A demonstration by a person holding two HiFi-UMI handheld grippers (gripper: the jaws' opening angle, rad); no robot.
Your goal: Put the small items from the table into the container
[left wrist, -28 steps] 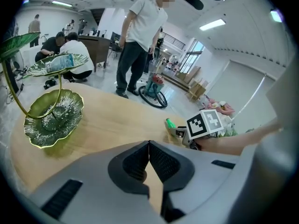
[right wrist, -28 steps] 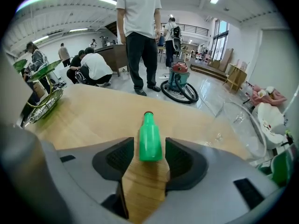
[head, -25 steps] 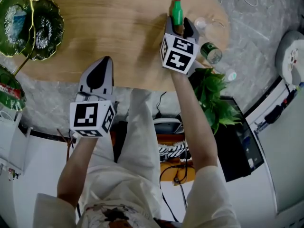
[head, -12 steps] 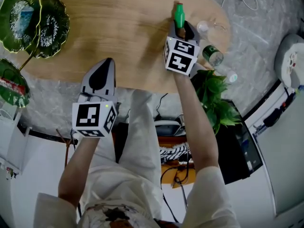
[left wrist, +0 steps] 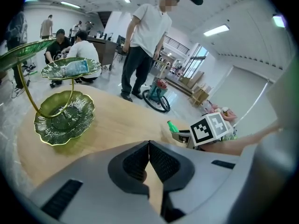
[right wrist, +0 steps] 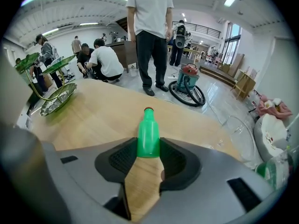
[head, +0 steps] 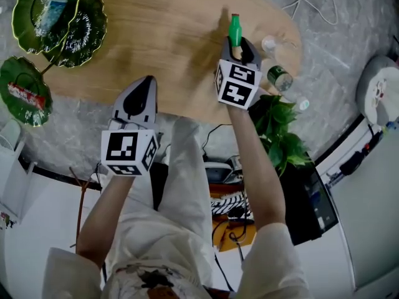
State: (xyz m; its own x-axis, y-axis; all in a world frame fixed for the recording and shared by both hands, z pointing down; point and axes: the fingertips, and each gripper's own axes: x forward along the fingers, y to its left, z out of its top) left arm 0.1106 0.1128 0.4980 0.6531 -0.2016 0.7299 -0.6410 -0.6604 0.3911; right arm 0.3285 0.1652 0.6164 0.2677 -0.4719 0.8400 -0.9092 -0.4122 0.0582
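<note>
Head view first: my right gripper (head: 239,42) sits over the wooden table (head: 156,36), with a small green bottle (head: 235,28) sticking out past its tips. Left gripper view: my left gripper (left wrist: 149,146) has its jaws pressed together on nothing. Right gripper view: both pads clamp the bottle's lower body, neck pointing away.

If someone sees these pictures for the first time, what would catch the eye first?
Most likely the small green bottle clamped in the right claw over the right side of the wooden table. Next, the tiered green leaf-shaped dishes at its left end, while the left claw is shut and empty.
</note>
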